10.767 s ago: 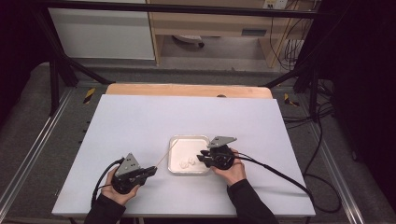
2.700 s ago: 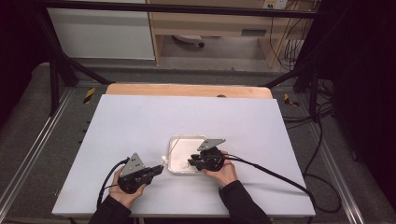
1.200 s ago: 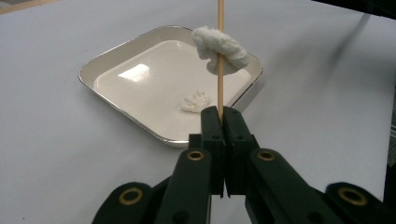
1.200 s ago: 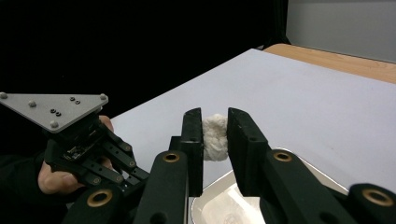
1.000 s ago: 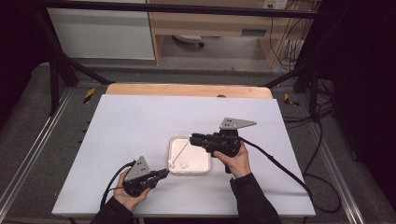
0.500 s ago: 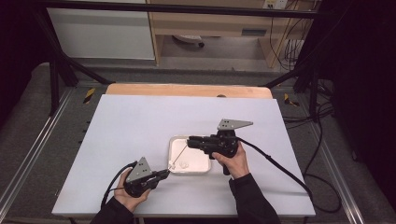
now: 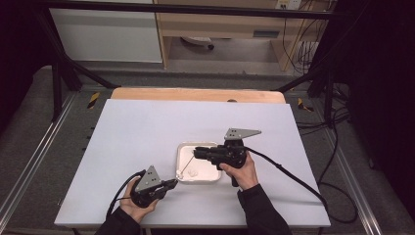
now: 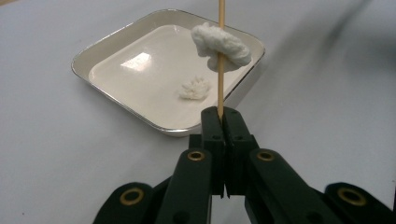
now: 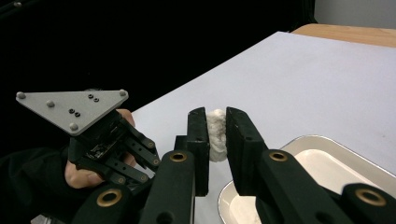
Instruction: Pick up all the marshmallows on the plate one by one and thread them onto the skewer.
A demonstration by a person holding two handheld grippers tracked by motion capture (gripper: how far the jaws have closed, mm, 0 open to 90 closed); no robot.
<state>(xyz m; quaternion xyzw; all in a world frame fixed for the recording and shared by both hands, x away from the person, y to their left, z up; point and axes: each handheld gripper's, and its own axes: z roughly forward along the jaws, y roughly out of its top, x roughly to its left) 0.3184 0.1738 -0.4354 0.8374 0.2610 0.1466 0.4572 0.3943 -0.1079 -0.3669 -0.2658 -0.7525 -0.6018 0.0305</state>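
The left gripper [image 8: 219, 122] is clamping a thin wooden skewer [image 8: 220, 56]; the right gripper [image 9: 216, 128], jaws just closing, is pinching a white fluffy marshmallow-like piece [image 9: 216, 133]. That piece is apparently threading on off-centre, so it is risking tearing free above the white square tray [image 8: 119, 42].

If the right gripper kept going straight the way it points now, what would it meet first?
Probably the wooden skewer held upright by the left gripper. The right gripper, shut on a white piece, points toward it over the tray; depth is unclear.
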